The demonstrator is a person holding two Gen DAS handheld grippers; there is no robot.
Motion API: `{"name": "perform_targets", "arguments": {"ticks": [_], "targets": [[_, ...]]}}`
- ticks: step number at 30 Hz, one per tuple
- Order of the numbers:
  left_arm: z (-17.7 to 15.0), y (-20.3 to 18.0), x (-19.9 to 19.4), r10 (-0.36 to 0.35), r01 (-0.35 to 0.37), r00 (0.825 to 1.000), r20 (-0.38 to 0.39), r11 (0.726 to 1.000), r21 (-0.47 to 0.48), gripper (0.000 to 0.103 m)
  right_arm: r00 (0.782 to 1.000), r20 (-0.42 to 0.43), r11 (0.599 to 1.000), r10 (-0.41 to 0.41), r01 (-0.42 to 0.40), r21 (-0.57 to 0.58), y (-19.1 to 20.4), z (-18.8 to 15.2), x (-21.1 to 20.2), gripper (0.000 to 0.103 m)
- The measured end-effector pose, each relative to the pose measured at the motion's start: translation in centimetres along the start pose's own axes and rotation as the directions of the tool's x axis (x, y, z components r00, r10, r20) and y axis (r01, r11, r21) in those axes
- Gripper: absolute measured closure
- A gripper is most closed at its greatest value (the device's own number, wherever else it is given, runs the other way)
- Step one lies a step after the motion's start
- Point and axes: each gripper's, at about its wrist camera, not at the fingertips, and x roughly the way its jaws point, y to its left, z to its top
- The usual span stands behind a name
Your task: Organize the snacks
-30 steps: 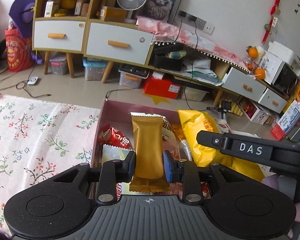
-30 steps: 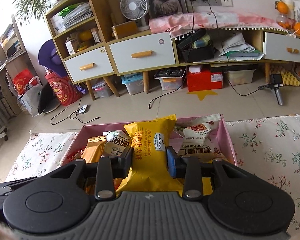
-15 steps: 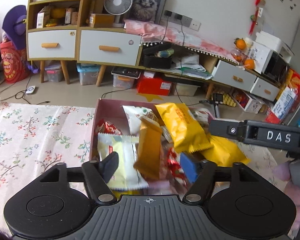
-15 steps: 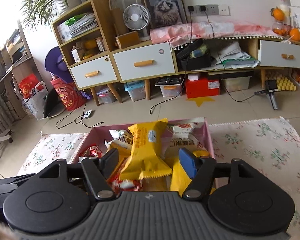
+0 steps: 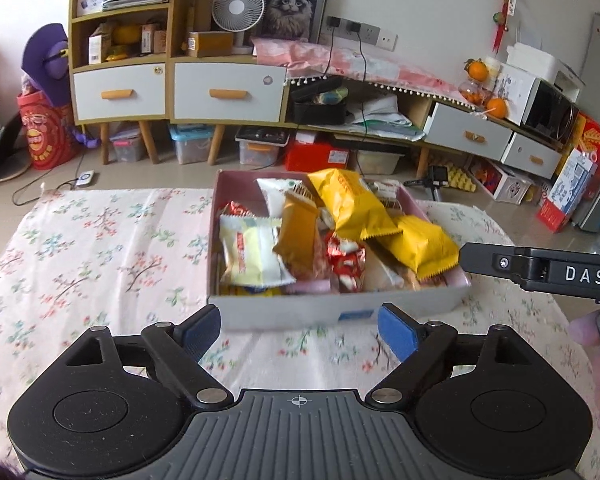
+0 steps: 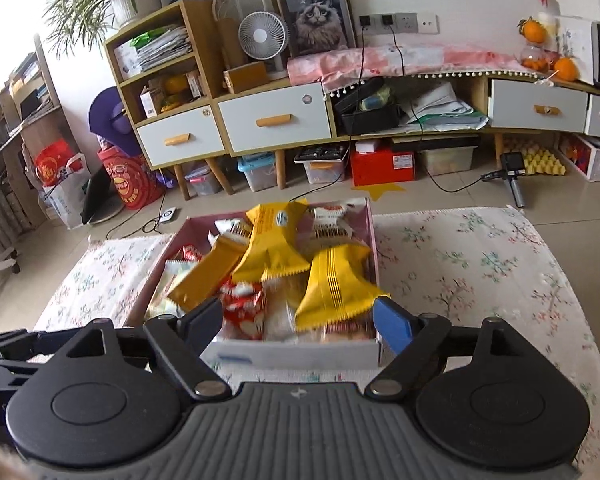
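Left gripper (image 5: 298, 330) jaws just been opening, now wide, nothing between. Right gripper (image 6: 298, 320) same — spread, empty. Snack packets (image 5: 332, 228) piled inside pink box (image 5: 340, 310) just ahead, on floral cloth (image 5: 100, 248) — gold packet (image 5: 298, 236) lying among them.

box (image 5: 332, 312): shallow, pink inside, pale outer wall, open top; sits on the floral-clothed table.
gold packet (image 5: 298, 236): long, plain, lying tilted on the heap near the middle of the box.
yellow bag (image 5: 350, 204): large, printed, propped across the far part of the pile.
second yellow bag (image 5: 424, 248): crimped edge, resting against the right wall.
red-and-white wrappers (image 5: 346, 262): crumpled, near the front.
pale yellow packet (image 5: 252, 256): flat, at the left side.
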Motion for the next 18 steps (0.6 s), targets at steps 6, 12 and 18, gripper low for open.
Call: {"name": "perform_targets", "arguments": {"ticks": [6, 12, 18], "targets": [[-1.4, -0.5, -1.9, 0.038, -0.038, 0.999, -0.009, 0.999, 0.011, 0.011, 1.0, -0.012, 1.0, -0.009, 0.009, -0.002, 0.3, -1.0, -1.2, 0.018], [-2.8, -0.8, -3.5, 0.089, -0.089, 0.996, -0.031, 0.996, 0.0, 0.007, 0.999, -0.029, 0.999, -0.044, 0.043, -0.033, 0.9, -2.2, -2.2, 0.013], [-3.9, -0.8, -5.0, 0.138, -0.139, 0.989, -0.049, 0.99, -0.032, 0.002, 0.989, -0.073, 0.991, -0.127, 0.124, -0.04, 1.4, -3.7, -3.0, 0.005]]}}
